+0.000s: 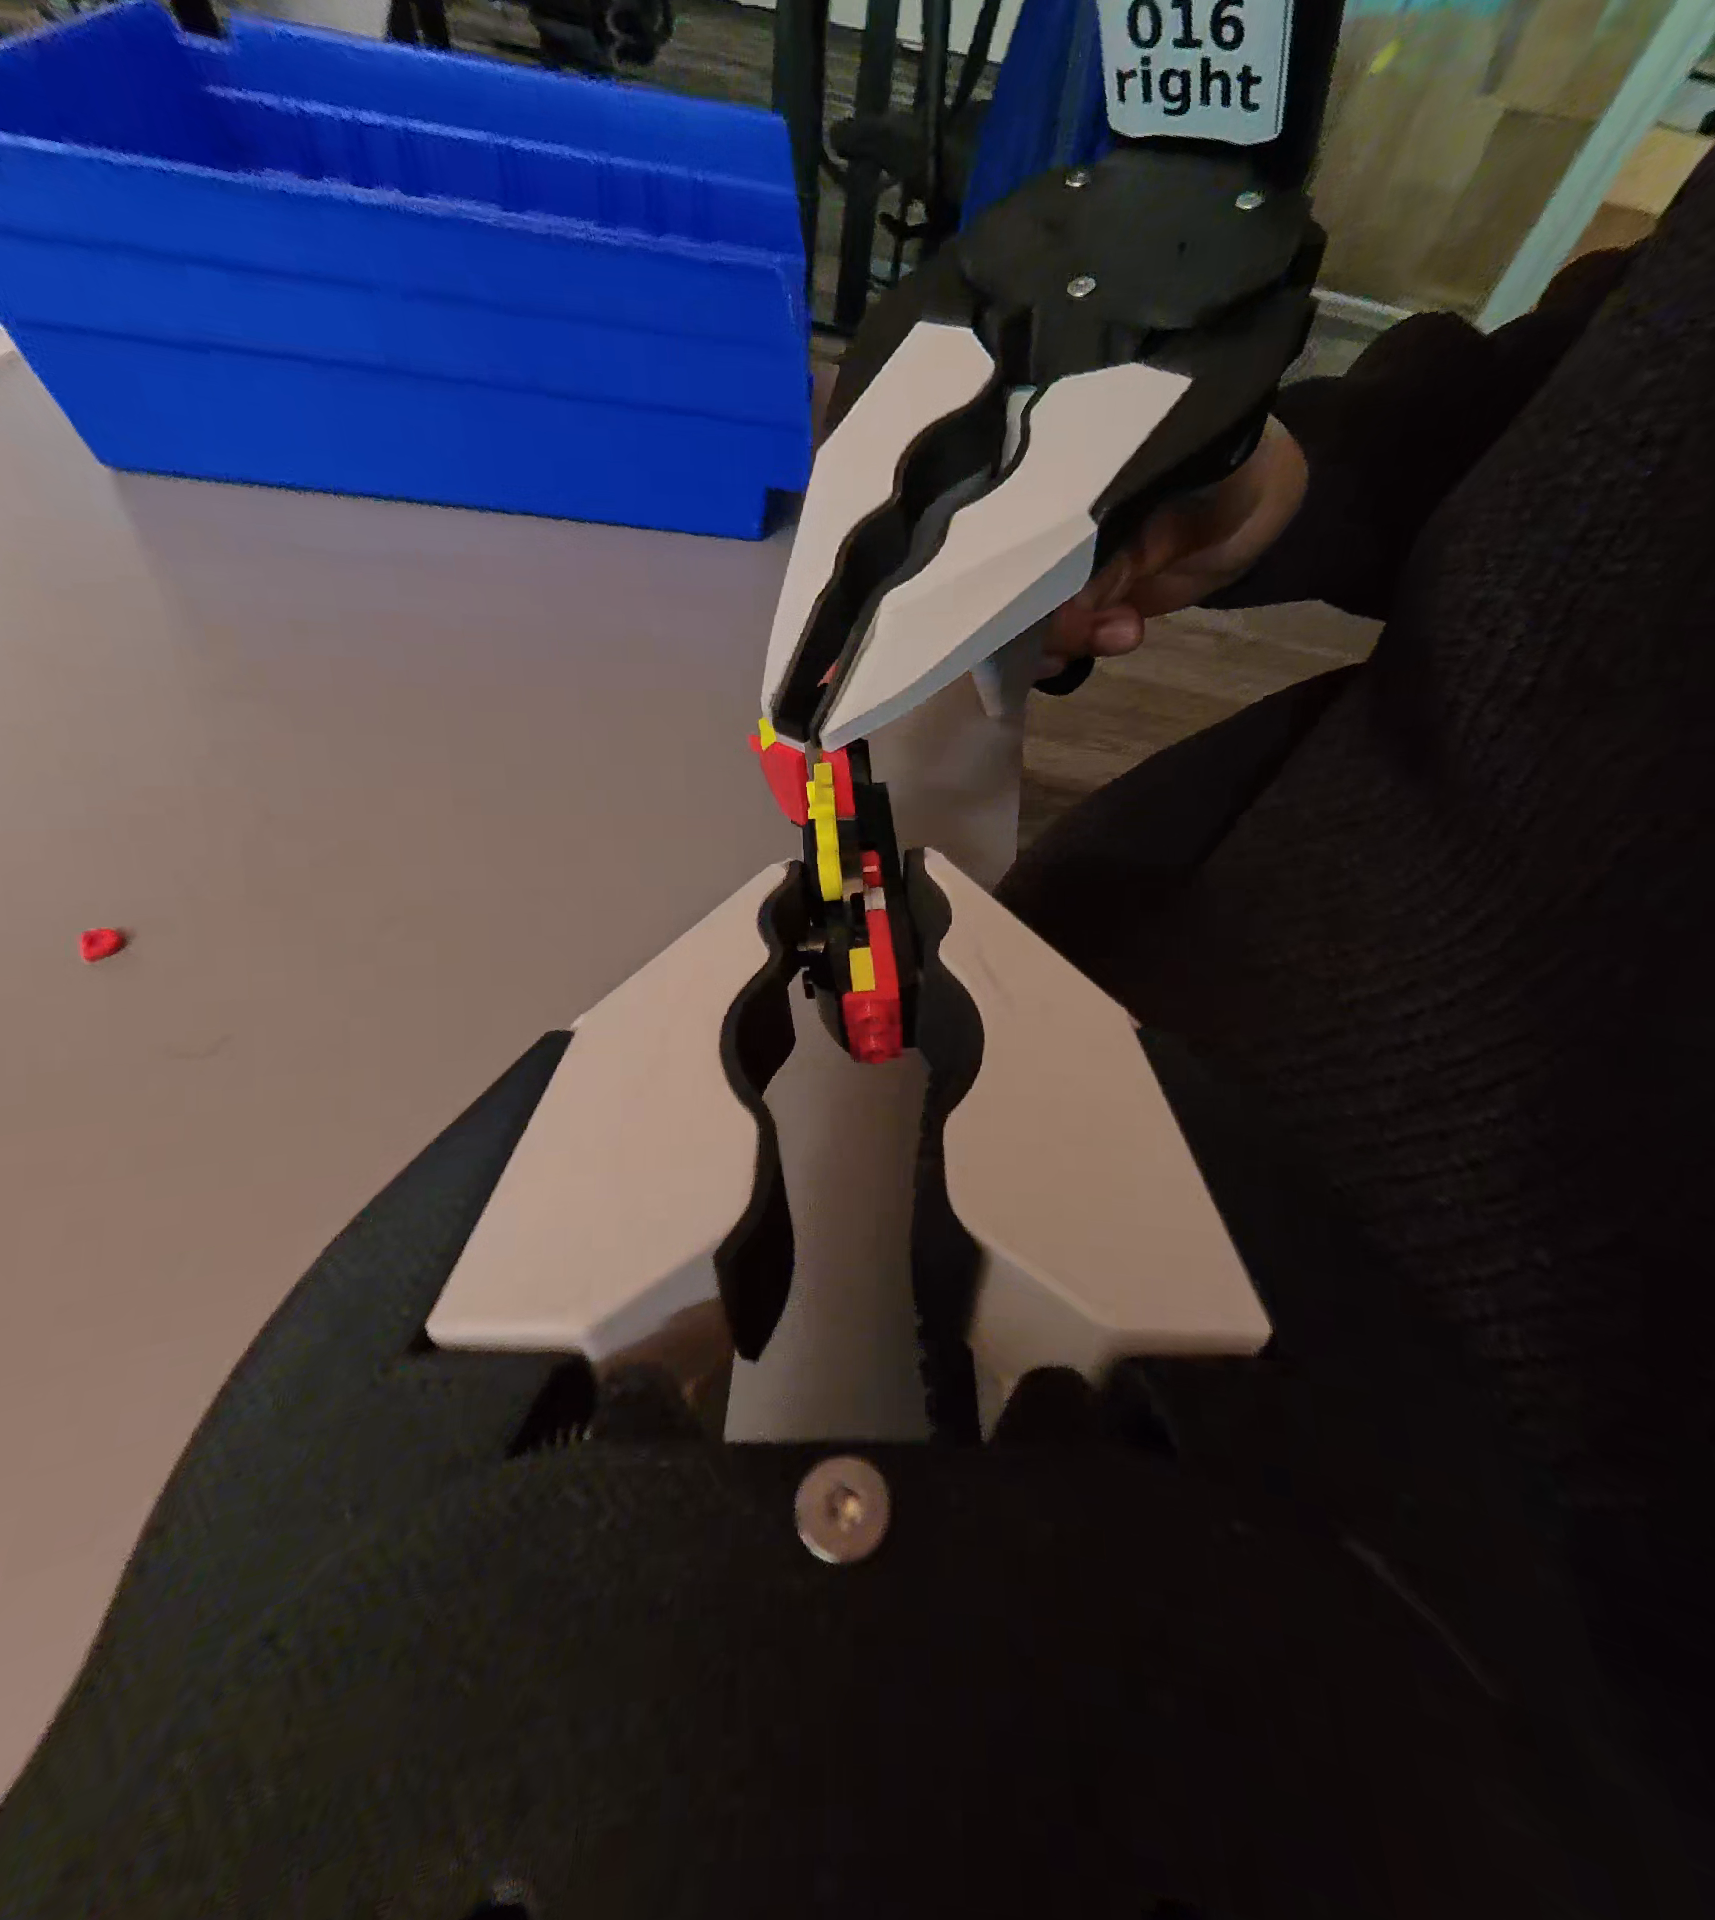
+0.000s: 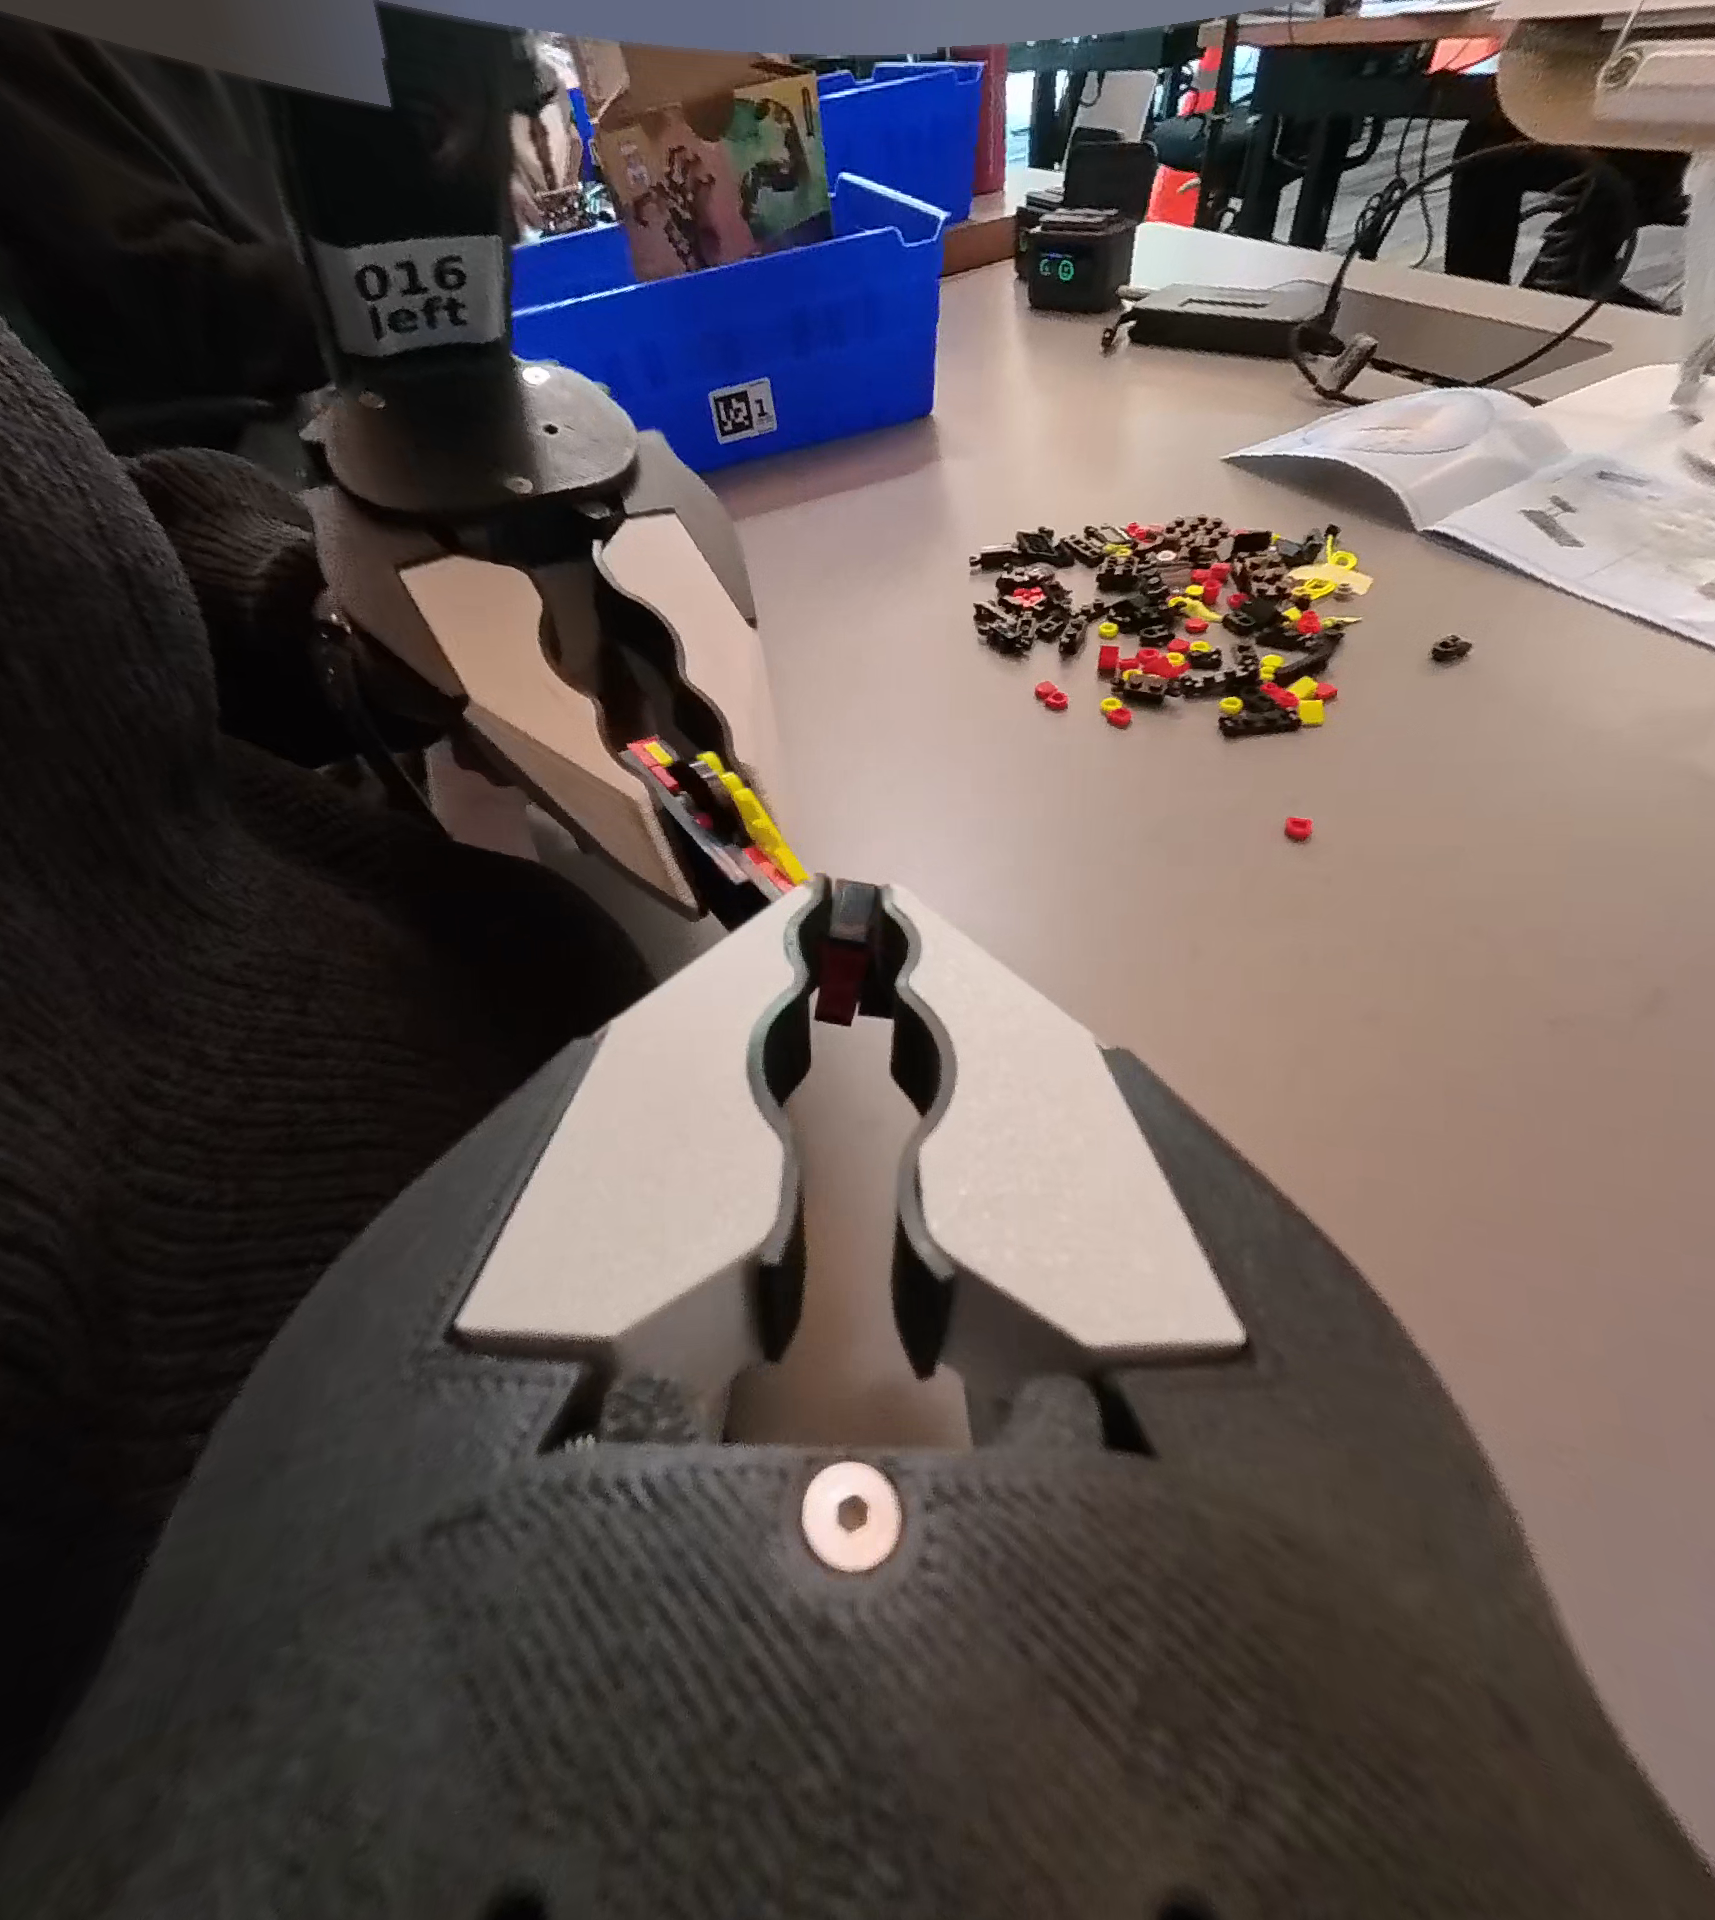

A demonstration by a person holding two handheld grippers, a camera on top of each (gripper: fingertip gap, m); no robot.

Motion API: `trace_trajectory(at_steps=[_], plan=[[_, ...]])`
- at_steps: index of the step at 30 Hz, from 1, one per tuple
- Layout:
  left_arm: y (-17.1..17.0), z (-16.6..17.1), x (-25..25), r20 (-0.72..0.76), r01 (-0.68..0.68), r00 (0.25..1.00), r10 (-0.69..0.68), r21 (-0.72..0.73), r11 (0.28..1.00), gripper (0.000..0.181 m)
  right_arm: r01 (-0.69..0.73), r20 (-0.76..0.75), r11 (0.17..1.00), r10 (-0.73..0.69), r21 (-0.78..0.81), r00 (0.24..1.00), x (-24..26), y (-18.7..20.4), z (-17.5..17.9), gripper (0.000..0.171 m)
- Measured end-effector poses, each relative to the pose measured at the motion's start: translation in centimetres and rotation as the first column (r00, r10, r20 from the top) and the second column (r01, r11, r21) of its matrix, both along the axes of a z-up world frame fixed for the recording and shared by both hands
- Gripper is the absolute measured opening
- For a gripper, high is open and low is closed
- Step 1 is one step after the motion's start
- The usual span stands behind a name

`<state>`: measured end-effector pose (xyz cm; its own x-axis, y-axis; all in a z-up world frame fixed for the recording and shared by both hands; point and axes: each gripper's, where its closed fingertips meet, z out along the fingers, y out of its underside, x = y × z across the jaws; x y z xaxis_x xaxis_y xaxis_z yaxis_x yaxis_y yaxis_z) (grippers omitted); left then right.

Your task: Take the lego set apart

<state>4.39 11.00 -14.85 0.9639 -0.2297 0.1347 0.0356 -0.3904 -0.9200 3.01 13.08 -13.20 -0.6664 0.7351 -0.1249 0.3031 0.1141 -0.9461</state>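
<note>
Most of the work looks done: a wide scatter of loose black, red and yellow plastic bricks (image 2: 1170,623) lies on the pale grey worktop (image 2: 1248,1039) at about one o'clock in the right wrist view, with a single small red piece (image 2: 1298,828) strayed just short of it, and another lone red piece (image 1: 102,942) at nine o'clock in the left wrist view. What remains is a slim black, red and yellow brick assembly (image 1: 858,914), held in the air above the near edge of the worktop, close to the person's dark knitted sleeve (image 1: 1455,935). The left tool (image 1: 848,883) is pinching its lower end; the right tool (image 1: 809,740) comes down from twelve o'clock with its tips pressed onto the top end, where a red piece (image 2: 840,977) sits between them. I judge several more bricks are left to pull off. Open room lies to the nine o'clock side in the left view, over bare worktop; the blue plastic bin (image 1: 365,312) stands well off at eleven o'clock. The open paper instruction booklet (image 2: 1559,509) lies beyond the pile, at two o'clock in the right view, and the body crowds the other side.
</note>
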Motion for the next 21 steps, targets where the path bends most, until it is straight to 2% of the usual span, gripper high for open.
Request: trace_trajectory(at_steps=[4, 9, 11, 12, 13, 14, 15, 16, 18, 21], plan=[[0.1, 0.3, -0.1, -0.083, -0.023, 0.996, 0.025, 0.025, 0.999, 0.018, 0.008, 0.029, 0.999, -0.007, -0.038, 1.0, -0.1, 0.0, 0.1, 0.007], [0.2, -0.1, -0.1, -0.046, -0.03, 0.998, 0.03, -0.003, 1.0, 0.018, 0.023, 0.055, 0.999, -0.024, 0.023, 0.998, -0.1, 0.2, -0.2, 0.006], [0.2, 0.1, 0.3, -0.036, -0.015, 0.999, 0.014, -0.006, 1.0, 0.019, 0.039, 0.078, 0.998, -0.035, -0.054, 0.996, -0.2, 0.4, 0.5, 0.006], [-0.3, -0.7, 2.2, -0.008, 0.1, 0.995, -0.101, -0.061, 0.993, 0.018, 0.099, 0.079, 0.985, -0.089, -0.141, 0.993, -0.7, 1.5, 1.5, 0.007], [-0.7, -3.2, 3.9, 0.005, 0.163, 0.986, -0.165, -0.193, 0.968, 0.019, 0.15, 0.078, 0.956, -0.135, -0.253, 0.988, -1.4, 3.1, 3.1, 0.007], [-1.0, -5.5, 4.5, -0.109, 0.161, 0.974, -0.198, -0.279, 0.947, 0.02, 0.188, 0.09, 0.927, -0.167, -0.326, 0.982, -1.8, 4.7, 4.1, 0.006], [-0.8, -5.5, 4.1, -0.257, 0.126, 0.947, -0.193, -0.257, 0.958, 0.02, 0.224, 0.098, 0.929, -0.203, -0.293, 0.974, -2.0, 5.9, 3.5, 0.006], [-0.2, -4.3, 3.6, -0.274, 0.09, 0.951, -0.146, -0.208, 0.974, 0.019, 0.247, 0.107, 0.941, -0.227, -0.232, 0.968, -2.0, 6.3, 2.5, 0.007], [0.3, -2.9, 2.7, -0.103, 0.059, 0.992, -0.077, -0.17, 0.984, 0.018, 0.222, 0.113, 0.94, -0.199, -0.258, 0.973, -1.7, 5.4, 2.4, 0.007], [-0.1, -3.4, 0.8, -0.036, 0.005, 0.999, -0.012, -0.192, 0.981, 0.018, 0.203, 0.118, 0.945, -0.178, -0.256, 0.977, -1.9, 5.1, 2.2, 0.006]])
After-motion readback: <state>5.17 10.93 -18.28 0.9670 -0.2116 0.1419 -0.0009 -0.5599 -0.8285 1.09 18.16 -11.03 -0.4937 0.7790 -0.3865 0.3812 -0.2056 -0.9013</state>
